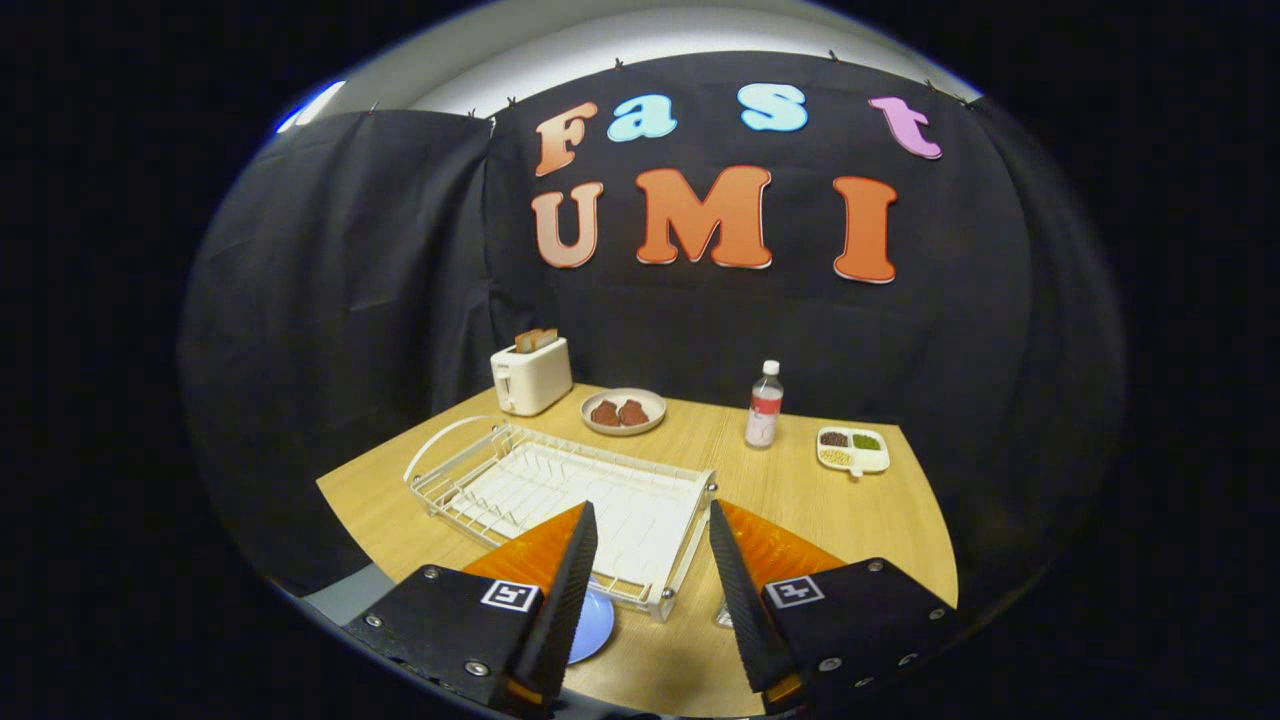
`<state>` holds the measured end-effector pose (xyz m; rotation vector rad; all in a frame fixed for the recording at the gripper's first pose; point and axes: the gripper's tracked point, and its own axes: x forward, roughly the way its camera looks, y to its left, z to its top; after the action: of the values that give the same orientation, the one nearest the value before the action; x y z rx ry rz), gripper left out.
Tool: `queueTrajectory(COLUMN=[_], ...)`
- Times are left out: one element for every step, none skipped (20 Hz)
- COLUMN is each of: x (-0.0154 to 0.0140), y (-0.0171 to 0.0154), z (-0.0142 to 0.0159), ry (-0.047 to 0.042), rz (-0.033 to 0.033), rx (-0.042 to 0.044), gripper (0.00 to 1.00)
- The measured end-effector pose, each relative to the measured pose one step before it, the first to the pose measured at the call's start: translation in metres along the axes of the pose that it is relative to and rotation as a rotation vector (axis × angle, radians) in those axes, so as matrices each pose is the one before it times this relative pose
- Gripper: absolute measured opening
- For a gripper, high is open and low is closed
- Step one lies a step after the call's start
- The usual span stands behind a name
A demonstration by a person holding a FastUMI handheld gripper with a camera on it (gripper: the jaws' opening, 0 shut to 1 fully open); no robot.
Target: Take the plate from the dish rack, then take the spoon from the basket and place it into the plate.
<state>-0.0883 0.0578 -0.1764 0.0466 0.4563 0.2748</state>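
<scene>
We see our gripper (648,590) with jaws spread and holding nothing, above the near end of the white dish rack (560,490). The blue plate (590,625) lies flat on the table (800,500), just beside the left jaw and partly hidden by it.

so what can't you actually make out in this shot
- Plate: a blue edge by the rack's near corner; the gripper's finger covers the rest.
- Spoon and basket: cannot be made out; something small and pale beside the other finger is mostly covered.
- Divided dish: its three fillings are too small to identify.
- Bottle: label too small to tell.
- Rack: near end covered by the open gripper, which holds nothing.
</scene>
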Motion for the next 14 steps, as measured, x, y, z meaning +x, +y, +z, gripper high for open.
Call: queueTrajectory(x=[-0.00318,-0.00146,-0.00055,-0.00125,-0.0006,-0.00098,0.00147,0.00084,0.00014,0.00141,0.0007,0.00088,0.0006,0.00161], y=[-0.00398,-0.00318,-0.00247,-0.00291,-0.00262,-0.00082,-0.00124,-0.00031,-0.00149,-0.00048,0.00011,0.00055,0.00164,0.00085], z=[0.01714,0.01622,0.01601,0.01285,0.01239,0.0116,0.01076,0.00787,0.0068,0.00856,0.00705,0.00639,0.00627,0.00699], ry=[-0.03655,-0.03839,-0.03236,-0.03099,-0.02261,-0.02389,-0.02058,-0.01462,-0.01131,-0.01335,-0.01178,-0.01271,-0.01116,-0.01301], rz=[-0.00946,-0.00884,-0.00544,-0.00845,-0.00578,-0.00358,-0.00363,-0.00162,-0.00522,-0.00201,-0.00048,0.00108,0.00169,0.00094], rx=[0.00339,0.00233,-0.00206,-0.00366,-0.00312,-0.00135,-0.00149,-0.00056,-0.0027,-0.00072,-0.00249,0.00053,-0.00159,-0.0008], gripper=[0.69,0.73,0.74,0.77,0.79,0.82,0.83,0.84,0.84,0.85,0.86,0.88,0.89,0.9])
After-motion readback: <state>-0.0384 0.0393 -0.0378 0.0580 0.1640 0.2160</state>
